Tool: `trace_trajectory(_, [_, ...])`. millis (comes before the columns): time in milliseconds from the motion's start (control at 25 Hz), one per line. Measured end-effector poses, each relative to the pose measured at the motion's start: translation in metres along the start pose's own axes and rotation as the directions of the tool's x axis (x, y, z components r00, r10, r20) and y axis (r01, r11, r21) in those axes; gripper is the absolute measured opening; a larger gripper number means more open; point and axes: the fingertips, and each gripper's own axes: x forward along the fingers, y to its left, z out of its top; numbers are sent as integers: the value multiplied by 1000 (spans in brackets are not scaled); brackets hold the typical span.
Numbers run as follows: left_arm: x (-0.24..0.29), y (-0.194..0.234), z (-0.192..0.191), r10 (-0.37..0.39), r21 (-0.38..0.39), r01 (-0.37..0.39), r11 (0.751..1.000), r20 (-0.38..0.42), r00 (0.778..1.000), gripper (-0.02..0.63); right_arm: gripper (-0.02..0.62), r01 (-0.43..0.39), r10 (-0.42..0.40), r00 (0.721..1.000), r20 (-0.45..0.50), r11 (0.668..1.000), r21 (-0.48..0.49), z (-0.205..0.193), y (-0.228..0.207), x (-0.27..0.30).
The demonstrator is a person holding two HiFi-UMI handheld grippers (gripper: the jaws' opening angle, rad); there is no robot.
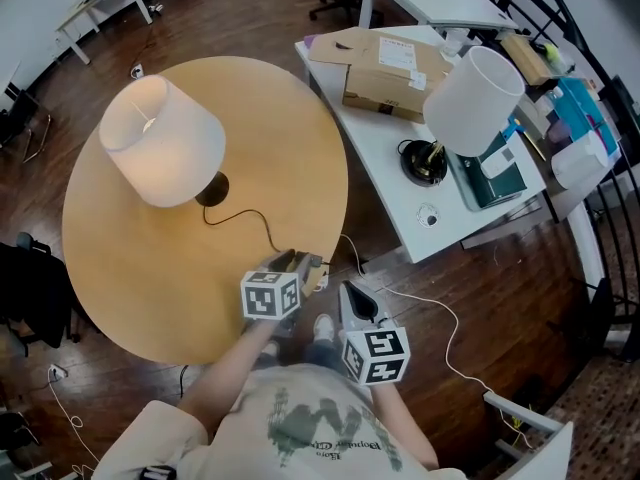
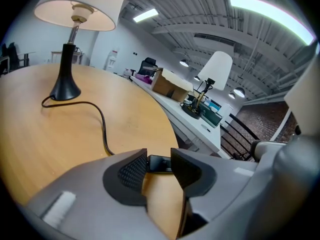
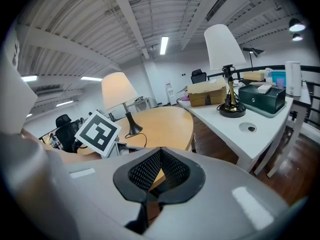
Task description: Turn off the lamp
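The lamp (image 1: 160, 140) on the round surface (image 1: 120, 258) looks lit, so the task seems not done; the left gripper (image 2: 159, 156) has its fingers apart around the cord switch (image 2: 159, 165), and the right gripper (image 3: 160, 151) has its fingers together

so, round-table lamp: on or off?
On. The lamp glows warm in the head view, while the desk lamp looks plain white.

Head view stares almost straight down on the round table (image 1: 150, 268) from high up. Left gripper view sits low at its edge, looking across at the lit lamp (image 2: 75, 9). Right gripper view sees that lamp from further back; all three catch the white desk (image 1: 378, 158).
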Motion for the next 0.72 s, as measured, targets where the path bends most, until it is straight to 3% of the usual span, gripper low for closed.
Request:
trace_trajectory(440, [9, 10, -3, 76, 52, -75, 996, -27, 997, 123, 0, -4, 4, 1000, -17, 1000, -6, -3, -5, 2])
trace_trajectory(520, [9, 12, -4, 88, 64, -87, 994, -23, 996, 75, 0, -9, 8, 1000, -19, 1000, -8, -3, -5, 3])
trace_trajectory(720, [9, 12, -4, 95, 63, -94, 994, -14, 995, 77, 0, -26, 26, 999, -22, 999, -18, -2, -3, 5])
